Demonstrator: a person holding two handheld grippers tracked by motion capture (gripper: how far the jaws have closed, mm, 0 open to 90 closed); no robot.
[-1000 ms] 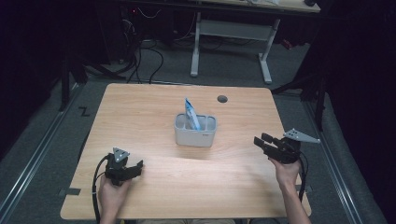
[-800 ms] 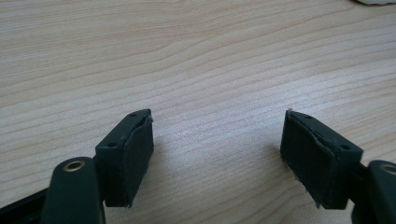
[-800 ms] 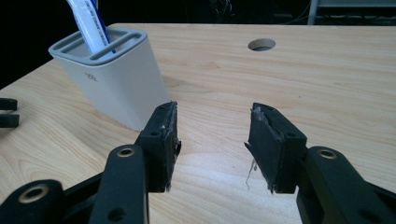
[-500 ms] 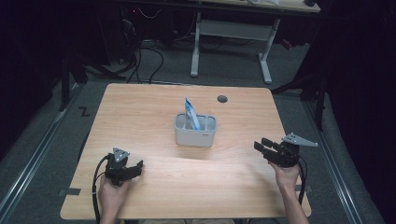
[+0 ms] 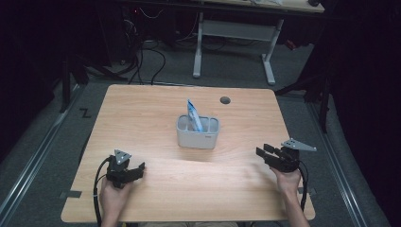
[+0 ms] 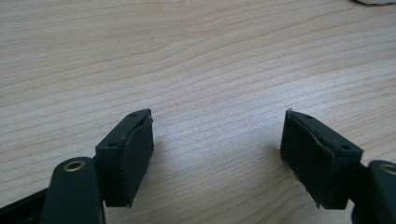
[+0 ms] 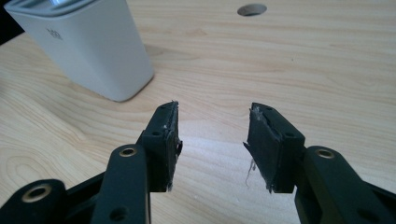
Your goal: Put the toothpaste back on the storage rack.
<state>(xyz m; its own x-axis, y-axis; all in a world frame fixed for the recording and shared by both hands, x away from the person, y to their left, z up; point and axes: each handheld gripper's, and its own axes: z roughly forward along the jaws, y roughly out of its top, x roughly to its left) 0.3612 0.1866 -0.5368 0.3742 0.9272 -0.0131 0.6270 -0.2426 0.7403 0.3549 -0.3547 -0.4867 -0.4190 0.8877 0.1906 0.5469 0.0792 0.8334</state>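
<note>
Near the table's [image 5: 156,113] front corners, the left gripper [image 5: 137,170] and right gripper [image 5: 263,153] rest spread and empty; between them, farther back, a white plastic holder [image 5: 197,133] contains an upright blue-and-white packet [image 5: 194,115].

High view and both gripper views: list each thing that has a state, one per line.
Left gripper: jaws open, nothing between them, low over the table.
Right gripper: jaws open, nothing between them.
White holder: upright, mid-table.
Blue packet: standing tilted in the holder, sticking out above its rim.
Table hole: uncovered.
</note>
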